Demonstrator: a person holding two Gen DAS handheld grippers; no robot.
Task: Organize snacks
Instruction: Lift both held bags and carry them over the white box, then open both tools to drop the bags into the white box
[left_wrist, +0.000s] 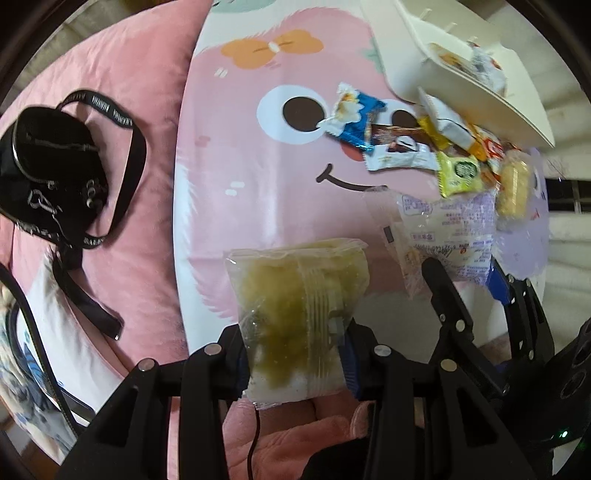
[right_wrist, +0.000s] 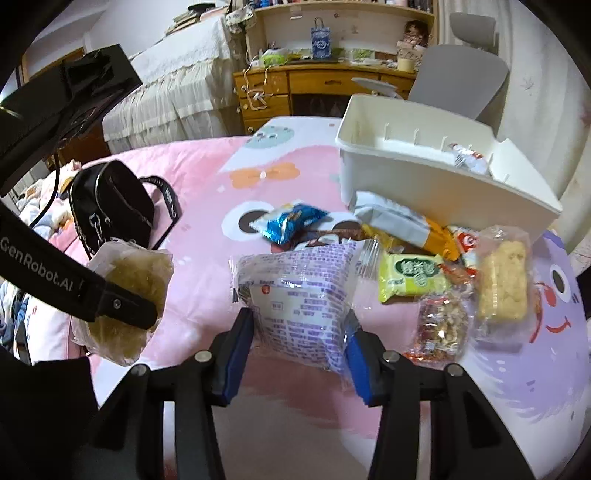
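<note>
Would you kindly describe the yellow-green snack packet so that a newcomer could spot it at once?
Start at the white bin on the pink cartoon bedspread; a heap of snacks lies in front of it. Near the middle of that heap is the yellow-green packet, a small flat square between the purple-printed bag and a clear-wrapped pale cake. It alone bears a green oval label.

Two black two-finger claws are showing, left claw (left_wrist: 295, 354) and right claw (right_wrist: 299, 354), each gripping one clear-wrapped snack. One cream plastic rectangular bin (right_wrist: 417, 184) is sitting on the bed. One black strapped bag (right_wrist: 110, 206) is lying nearby. Roughly eight wrapped snacks are piling beside the bin.
</note>
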